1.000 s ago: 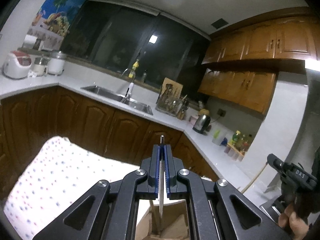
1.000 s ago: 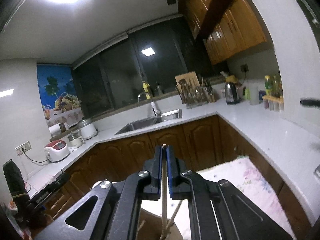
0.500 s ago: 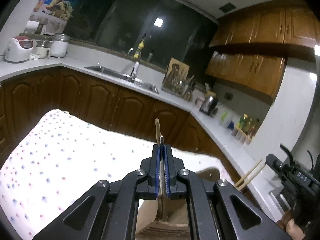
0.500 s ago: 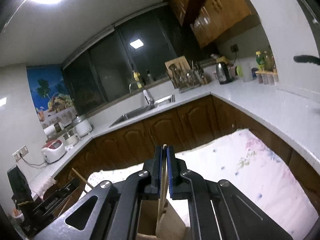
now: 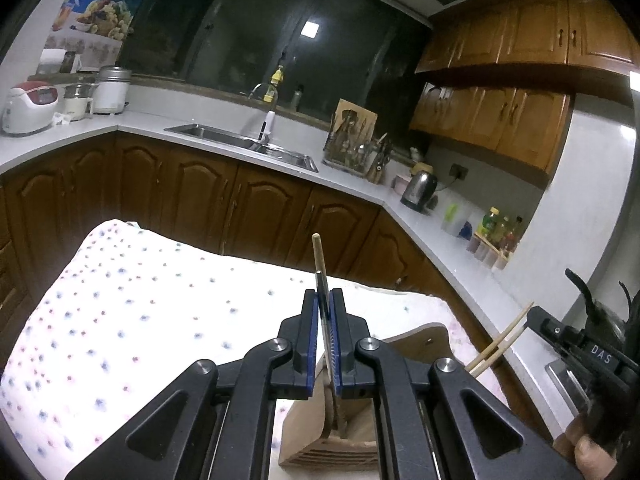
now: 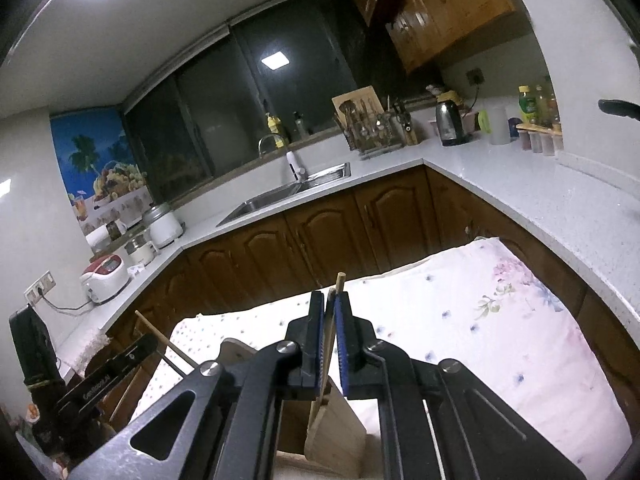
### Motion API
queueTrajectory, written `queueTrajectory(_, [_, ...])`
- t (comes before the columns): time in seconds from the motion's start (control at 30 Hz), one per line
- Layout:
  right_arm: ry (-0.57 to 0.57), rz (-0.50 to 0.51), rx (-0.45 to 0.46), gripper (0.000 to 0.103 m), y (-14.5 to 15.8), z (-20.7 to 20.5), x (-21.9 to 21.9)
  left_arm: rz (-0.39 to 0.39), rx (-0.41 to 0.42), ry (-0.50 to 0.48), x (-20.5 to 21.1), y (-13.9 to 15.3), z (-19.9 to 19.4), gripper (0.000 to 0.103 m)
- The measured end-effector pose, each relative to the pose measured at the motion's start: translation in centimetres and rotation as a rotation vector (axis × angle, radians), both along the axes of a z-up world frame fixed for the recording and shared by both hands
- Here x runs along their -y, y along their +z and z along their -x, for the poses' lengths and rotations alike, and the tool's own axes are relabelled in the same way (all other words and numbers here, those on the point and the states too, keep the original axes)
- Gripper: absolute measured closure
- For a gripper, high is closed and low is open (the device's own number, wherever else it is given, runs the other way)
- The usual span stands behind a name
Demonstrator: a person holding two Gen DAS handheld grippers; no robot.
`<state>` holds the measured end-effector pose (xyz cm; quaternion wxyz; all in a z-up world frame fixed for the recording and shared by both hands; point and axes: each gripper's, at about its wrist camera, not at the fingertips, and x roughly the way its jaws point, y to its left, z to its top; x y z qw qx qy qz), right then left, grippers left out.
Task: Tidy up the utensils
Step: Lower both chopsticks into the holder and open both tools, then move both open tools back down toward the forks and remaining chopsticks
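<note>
My left gripper (image 5: 325,300) is shut on a dark flat utensil handle (image 5: 322,288), with a wooden stick (image 5: 318,250) rising beside it. Both stand above a wooden utensil box (image 5: 344,428) on the table. My right gripper (image 6: 330,304) is shut on a pair of wooden chopsticks (image 6: 339,283), held above the wooden box (image 6: 332,428). The right gripper with its chopsticks (image 5: 500,342) shows at the right of the left wrist view. The left gripper with its wooden stick (image 6: 160,338) shows at the lower left of the right wrist view.
A table with a white dotted cloth (image 5: 132,308) lies under both grippers. Brown cabinets (image 5: 248,208) and a white L-shaped counter with a sink (image 5: 240,144), a kettle (image 5: 418,192) and a utensil rack (image 5: 352,152) stand behind.
Both grippers have tilted downward, so more of the table and the wooden box shows. The utensils stay gripped and have come lower toward the box.
</note>
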<state>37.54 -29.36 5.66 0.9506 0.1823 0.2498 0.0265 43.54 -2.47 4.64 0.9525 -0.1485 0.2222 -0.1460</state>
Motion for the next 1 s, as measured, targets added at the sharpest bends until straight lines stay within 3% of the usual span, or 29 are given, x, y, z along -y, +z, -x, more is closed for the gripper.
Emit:
queueTrajectory(0.07, [0.011,-0.010,-0.004,0.092,0.0,0.0,0.0,-0.002,-0.005,-0.001,0.2,0.1,0.1,0.098])
queueTrajectory(0.1, [0.012,-0.016,-0.004,0.090,0.0,0.0,0.1,-0.001,-0.007,-0.003,0.1,0.3,0.1,0.089])
queueTrajectory(0.13, [0.010,-0.017,-0.005,0.081,0.1,0.0,0.1,0.002,-0.007,0.006,-0.1,0.5,0.3,0.078])
queueTrajectory(0.17, [0.012,-0.024,0.003,0.061,0.2,0.3,0.2,0.006,0.001,0.018,-0.2,0.6,0.5,0.074])
queueTrajectory(0.23, [0.015,-0.048,0.043,0.037,0.6,1.2,0.4,0.021,0.019,0.030,-0.8,0.9,1.3,0.059])
queueTrajectory(0.33, [0.007,-0.049,0.087,0.027,1.5,2.5,0.5,0.036,0.031,0.048,-1.2,0.7,2.6,0.036])
queueTrajectory(0.37, [0.009,-0.055,0.096,0.019,1.7,3.0,0.5,0.039,0.040,0.055,-1.4,0.8,3.2,0.030])
queueTrajectory(0.4, [0.011,-0.061,0.102,0.015,1.9,3.3,0.5,0.033,0.044,0.068,-1.6,0.9,3.9,0.018])
queueTrajectory(0.47, [0.011,-0.059,0.110,0.005,2.3,4.1,0.4,0.017,0.057,0.083,-2.0,0.9,5.2,0.011])
queueTrajectory(0.57, [0.012,-0.041,0.103,0.004,2.6,5.5,0.2,-0.008,0.038,0.084,-2.5,0.9,7.1,0.003])
queueTrajectory(1.0, [0.098,0.039,0.085,0.004,3.8,13.1,-2.9,-0.104,0.003,0.129,-5.0,1.6,17.7,0.001])
